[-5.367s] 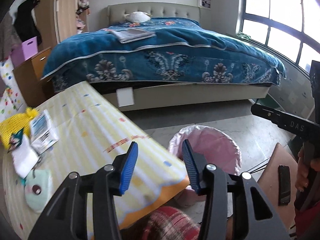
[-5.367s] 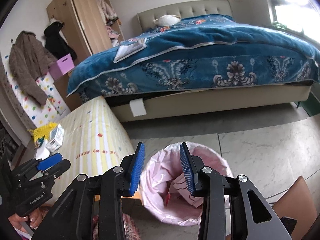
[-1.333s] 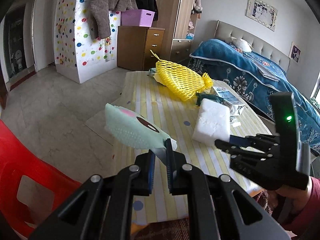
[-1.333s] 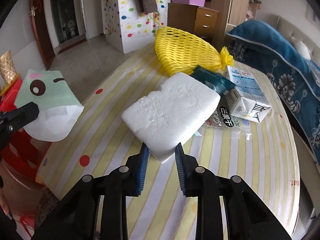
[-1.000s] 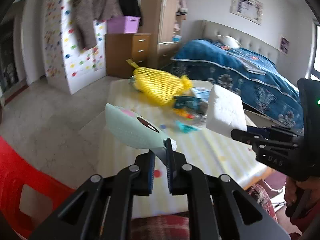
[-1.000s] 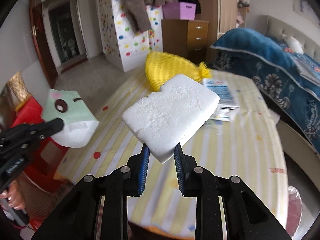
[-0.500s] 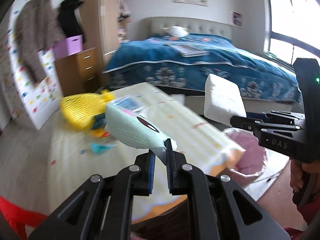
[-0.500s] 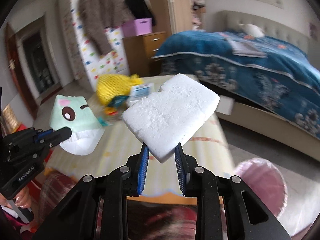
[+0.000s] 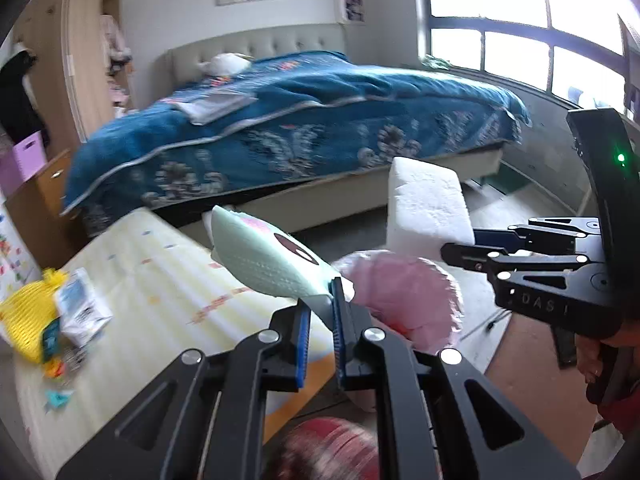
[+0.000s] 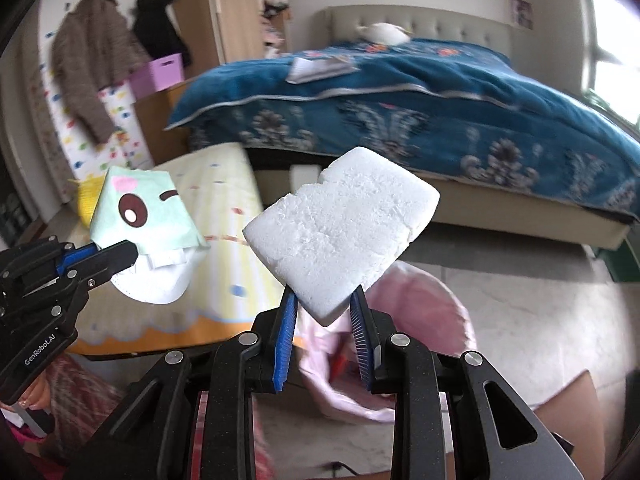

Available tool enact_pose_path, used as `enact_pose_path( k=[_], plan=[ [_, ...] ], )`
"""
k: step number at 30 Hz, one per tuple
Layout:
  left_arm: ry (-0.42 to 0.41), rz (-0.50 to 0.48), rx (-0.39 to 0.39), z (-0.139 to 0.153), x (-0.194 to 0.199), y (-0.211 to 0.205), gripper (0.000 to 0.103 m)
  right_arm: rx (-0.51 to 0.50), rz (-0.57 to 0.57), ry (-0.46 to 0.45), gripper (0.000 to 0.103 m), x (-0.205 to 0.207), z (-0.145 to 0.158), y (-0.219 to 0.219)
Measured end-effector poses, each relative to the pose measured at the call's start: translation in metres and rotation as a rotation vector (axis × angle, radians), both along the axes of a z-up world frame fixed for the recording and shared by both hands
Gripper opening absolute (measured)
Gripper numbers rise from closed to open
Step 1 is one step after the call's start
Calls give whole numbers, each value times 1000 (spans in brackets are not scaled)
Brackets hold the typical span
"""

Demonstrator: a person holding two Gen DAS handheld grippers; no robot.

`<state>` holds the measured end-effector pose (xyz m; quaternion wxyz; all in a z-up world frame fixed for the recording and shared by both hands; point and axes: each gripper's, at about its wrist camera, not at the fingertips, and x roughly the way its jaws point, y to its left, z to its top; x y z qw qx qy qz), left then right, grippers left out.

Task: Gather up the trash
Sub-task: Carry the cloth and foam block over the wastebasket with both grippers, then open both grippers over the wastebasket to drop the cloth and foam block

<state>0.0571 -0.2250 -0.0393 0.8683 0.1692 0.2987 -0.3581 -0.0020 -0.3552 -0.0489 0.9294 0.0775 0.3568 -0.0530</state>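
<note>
Left wrist view: the left tool (image 9: 318, 322) is pinched nearly shut on the tail of a pale green paper bag (image 9: 264, 260) printed with a cartoon eye, which sticks up and away over the edge of the striped worktop (image 9: 160, 280). Just beyond it stands a bin with a pink liner (image 9: 400, 292) on the floor. To the right, the right tool (image 9: 472, 248) carries a white foam block (image 9: 424, 208) above the bin. Yellow netting (image 9: 24, 312) and a small carton (image 9: 80, 304) lie at the worktop's far left.

Right wrist view: the right tool (image 10: 323, 322) grips the foam block (image 10: 340, 224) by its lower corner between narrow-set blue pads, with the pink bin (image 10: 424, 308) right below. The left tool (image 10: 128, 254) holds the green bag (image 10: 144, 216) to the left.
</note>
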Motion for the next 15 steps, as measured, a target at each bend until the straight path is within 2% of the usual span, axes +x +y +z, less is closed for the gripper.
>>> enact_pose_path(
  k=[4,8,12,13,15],
  plan=[
    [22,-56,34,-16,6,-39,8,14,-39,34,28,-2,-15,-32],
    [39,-86,46,-23,12,-60,8,31,-72,65,28,0,-26,-63],
    [37,-100,49,-24,21,-78,10,32,-94,71,29,6,-30,-74],
    [33,-97,49,-24,23,-81,12,35,-97,72,29,9,-31,-76],
    [39,-89,46,-24,29,-84,27,54,-105,83,33,16,-36,-86]
  ],
)
